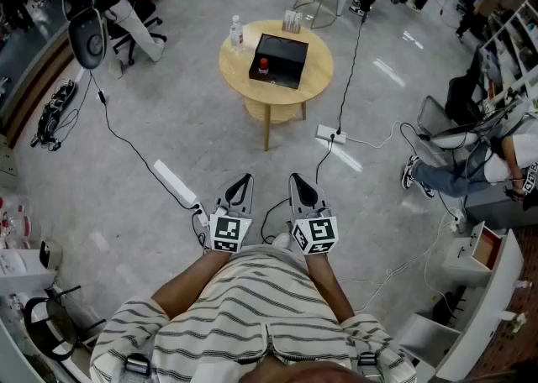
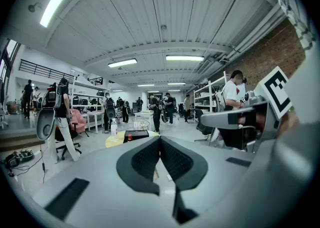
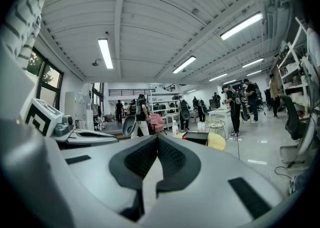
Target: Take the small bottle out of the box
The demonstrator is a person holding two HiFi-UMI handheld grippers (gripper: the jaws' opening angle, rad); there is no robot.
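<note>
Evidently nothing of the job is done yet: the small bottle (image 1: 263, 65), red-capped, appears to stand inside the black box (image 1: 284, 55) at its near edge, on a round wooden table (image 1: 231, 66) well apart from the person. The left gripper (image 1: 245, 180) and the right gripper (image 1: 296, 180) are held out side by side, each with its jaws pressed together on nothing. Left to do, on this showing: approach, reach in and lift the bottle clear. The count is two grippers, one box, one small bottle, one table and one taller clear bottle (image 1: 236, 34) beside the box.
</note>
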